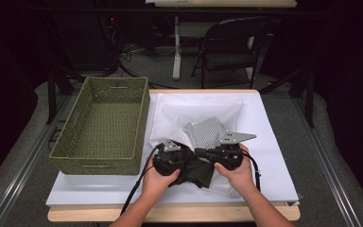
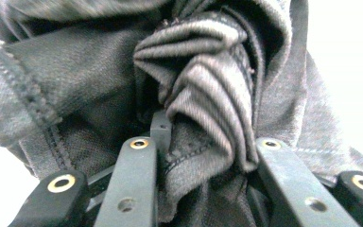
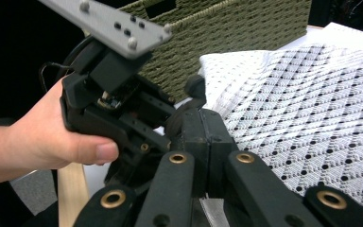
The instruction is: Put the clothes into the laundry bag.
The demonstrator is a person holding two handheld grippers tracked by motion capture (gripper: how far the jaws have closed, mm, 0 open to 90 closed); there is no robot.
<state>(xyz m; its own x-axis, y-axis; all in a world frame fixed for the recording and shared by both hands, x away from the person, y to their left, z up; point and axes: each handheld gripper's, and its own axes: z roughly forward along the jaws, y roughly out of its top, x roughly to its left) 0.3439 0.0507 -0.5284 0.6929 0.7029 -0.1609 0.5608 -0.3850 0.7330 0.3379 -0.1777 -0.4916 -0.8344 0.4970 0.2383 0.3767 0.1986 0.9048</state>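
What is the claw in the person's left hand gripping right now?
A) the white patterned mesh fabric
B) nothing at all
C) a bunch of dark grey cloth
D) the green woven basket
C: in the left gripper view, the left claw has a bunched fold of dark grey cloth pinched between its jaws, while the green woven basket sits apart, off to the side.

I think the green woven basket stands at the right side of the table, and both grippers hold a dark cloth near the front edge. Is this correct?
Not quite. The basket stands at the left side of the table, as the high view shows. The rest holds: the left gripper and right gripper meet at the dark cloth near the front edge.
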